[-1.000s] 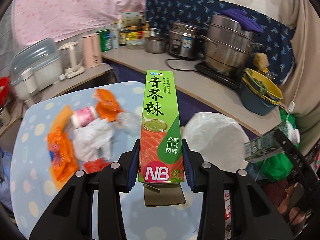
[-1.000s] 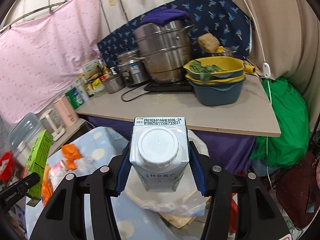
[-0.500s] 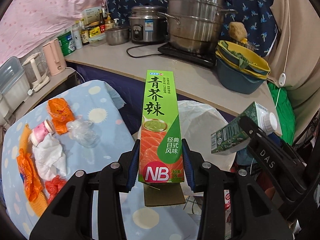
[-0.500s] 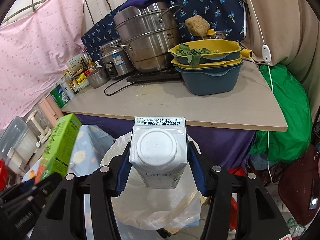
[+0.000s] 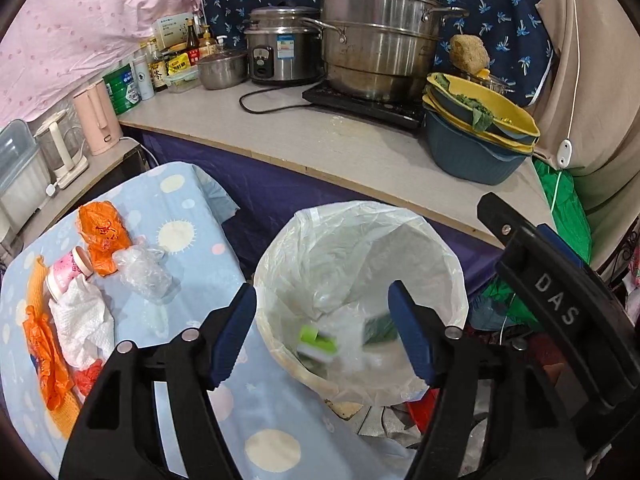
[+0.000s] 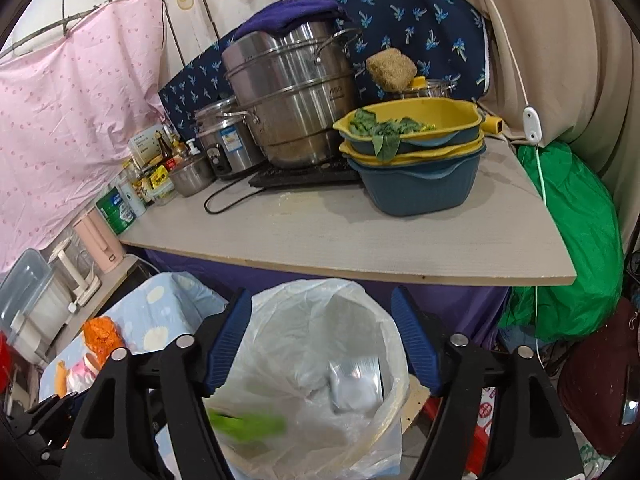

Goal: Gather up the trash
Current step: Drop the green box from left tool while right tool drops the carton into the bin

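Observation:
Both grippers hang over the bin with the white liner bag (image 5: 360,240) (image 6: 320,320). My left gripper (image 5: 322,322) has its jaws opening with nothing between them; the green box (image 5: 318,342) (image 6: 248,426) is blurred, falling inside the bin. My right gripper (image 6: 320,334) also has its jaws opening and empty; the carton (image 6: 354,376) (image 5: 378,330) drops into the bag. On the blue dotted tablecloth (image 5: 192,208) lie an orange bag (image 5: 102,236), a clear plastic bag (image 5: 142,272), a pink cup (image 5: 66,276), a white tissue (image 5: 84,320) and orange wrappers (image 5: 44,344).
A wooden counter (image 5: 340,148) stands behind the bin with steel pots (image 5: 376,40), a rice cooker (image 5: 280,56), stacked yellow and blue basins (image 5: 476,128) and bottles. A green bag (image 6: 568,240) lies at the right. Kettles (image 5: 96,120) stand at the left.
Both grippers have opened and let go: the green box and the carton left the jaws and are dropping into the bin. The left gripper swung from the table over the bin.

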Demonstrator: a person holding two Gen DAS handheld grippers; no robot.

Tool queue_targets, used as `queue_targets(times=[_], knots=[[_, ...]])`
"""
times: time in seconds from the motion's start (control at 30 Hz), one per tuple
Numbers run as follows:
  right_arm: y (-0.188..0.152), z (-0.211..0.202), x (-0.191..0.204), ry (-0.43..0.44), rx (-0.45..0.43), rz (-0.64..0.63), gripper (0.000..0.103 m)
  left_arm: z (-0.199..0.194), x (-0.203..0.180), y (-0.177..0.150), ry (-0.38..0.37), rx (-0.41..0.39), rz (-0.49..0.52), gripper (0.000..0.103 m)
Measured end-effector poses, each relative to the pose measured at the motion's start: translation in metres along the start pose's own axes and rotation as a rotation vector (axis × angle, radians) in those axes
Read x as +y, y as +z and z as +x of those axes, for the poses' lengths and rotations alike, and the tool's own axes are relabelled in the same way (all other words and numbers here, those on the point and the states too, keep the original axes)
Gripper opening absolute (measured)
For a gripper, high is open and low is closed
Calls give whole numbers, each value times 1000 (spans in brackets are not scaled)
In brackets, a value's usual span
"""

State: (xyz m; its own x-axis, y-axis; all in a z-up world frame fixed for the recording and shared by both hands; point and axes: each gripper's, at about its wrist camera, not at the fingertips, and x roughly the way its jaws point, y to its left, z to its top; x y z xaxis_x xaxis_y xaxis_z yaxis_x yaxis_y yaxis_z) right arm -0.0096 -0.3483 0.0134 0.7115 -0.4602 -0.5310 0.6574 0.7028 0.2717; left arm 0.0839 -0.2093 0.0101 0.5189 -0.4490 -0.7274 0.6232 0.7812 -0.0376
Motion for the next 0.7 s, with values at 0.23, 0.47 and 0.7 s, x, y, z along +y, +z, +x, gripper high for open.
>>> queue_targets(times=[0.23,0.47,0.7], knots=[[5,-15,3,8,-27,5,76,-8,4,2,5,-11,-12,72],[6,-24,10,13,-39,-1,76,-18,14,2,11,-23,-37,72],[4,-35,24,25,-47,-25,76,-32,29,-1,14,-40,-70,72]])
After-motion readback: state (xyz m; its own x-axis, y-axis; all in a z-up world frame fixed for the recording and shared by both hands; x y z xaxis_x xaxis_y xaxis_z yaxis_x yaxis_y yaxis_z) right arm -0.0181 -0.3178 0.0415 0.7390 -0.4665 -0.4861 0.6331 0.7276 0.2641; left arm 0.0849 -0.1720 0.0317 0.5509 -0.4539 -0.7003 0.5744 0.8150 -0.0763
